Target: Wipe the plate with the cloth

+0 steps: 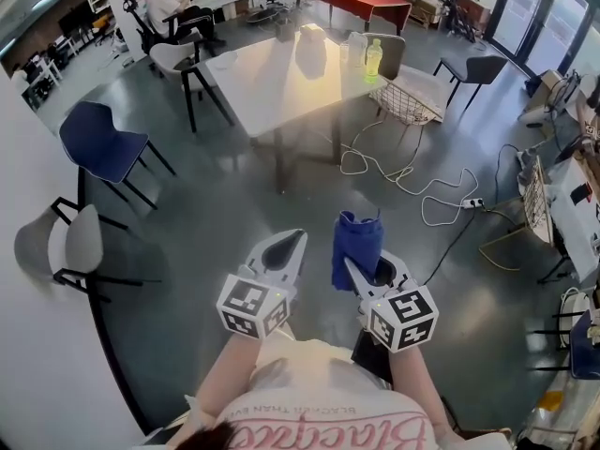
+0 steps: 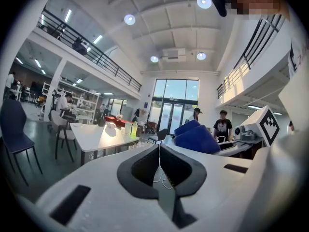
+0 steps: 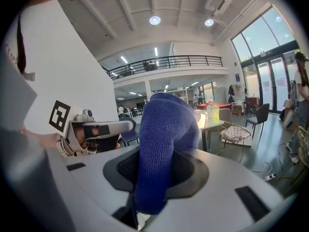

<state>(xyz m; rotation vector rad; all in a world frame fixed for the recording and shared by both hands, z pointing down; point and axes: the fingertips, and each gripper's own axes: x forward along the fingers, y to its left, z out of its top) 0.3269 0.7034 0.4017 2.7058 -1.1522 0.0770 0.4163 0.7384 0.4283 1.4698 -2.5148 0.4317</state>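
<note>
Standing on the open floor, we hold both grippers close in front of the body, side by side and just apart. The left gripper [image 2: 159,147] has its jaws pressed together with nothing between them. The right gripper [image 3: 155,174] is clamped on the blue cloth [image 3: 163,139], which rises out of the jaws as a bunched roll with its long axis running up along the fingers. We cannot make out a plate in any view. The likeliest place for it is the white table [image 1: 267,82], straight ahead of both sets of fingers and well apart from them. It carries a yellow-green bottle [image 1: 373,59] and some pale items too small to identify. Both hands look about equally far from the table. We judge the wiping not yet begun, and closing on the table comes first, cloth hand leading.
</note>
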